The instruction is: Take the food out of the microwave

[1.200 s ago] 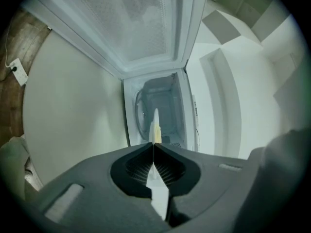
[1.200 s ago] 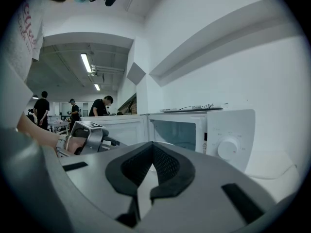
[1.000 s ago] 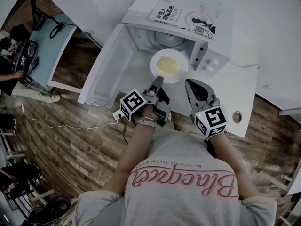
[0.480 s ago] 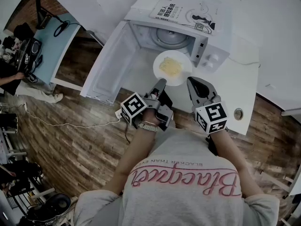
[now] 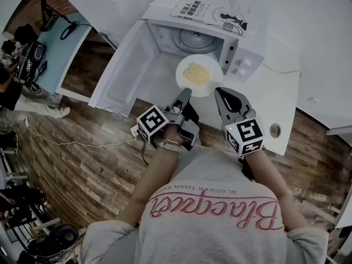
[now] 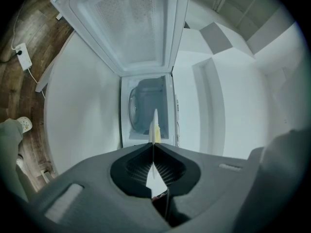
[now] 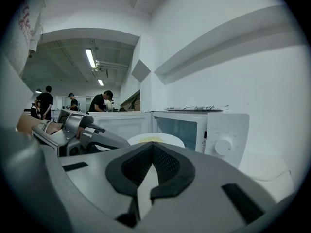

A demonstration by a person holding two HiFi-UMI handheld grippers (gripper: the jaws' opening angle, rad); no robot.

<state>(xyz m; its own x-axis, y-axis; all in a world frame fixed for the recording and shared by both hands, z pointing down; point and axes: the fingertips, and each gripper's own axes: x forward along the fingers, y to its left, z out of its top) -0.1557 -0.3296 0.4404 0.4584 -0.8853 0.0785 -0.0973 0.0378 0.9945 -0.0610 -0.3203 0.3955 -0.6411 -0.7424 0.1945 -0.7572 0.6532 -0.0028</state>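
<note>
The left gripper [image 5: 185,93], clamped on the round white plate of yellow food [image 5: 197,75], holds it seemingly just outside the open white microwave [image 5: 245,43] at upper centre. The right gripper [image 5: 219,91] is closed and empty. Setting the plate down remains.

- I saw a white table [image 5: 278,95] set against a white wall [image 5: 330,32].
- Wood plank floor [image 5: 82,169] ran along the table's left and near sides.
- A white power strip [image 6: 22,56] lay on the floor beside the table's left edge.
- A pale blue desk [image 5: 60,51] stood well left of the table.
- Ceiling strip lights [image 7: 91,58] glowed in the hall beyond the table's left end.
</note>
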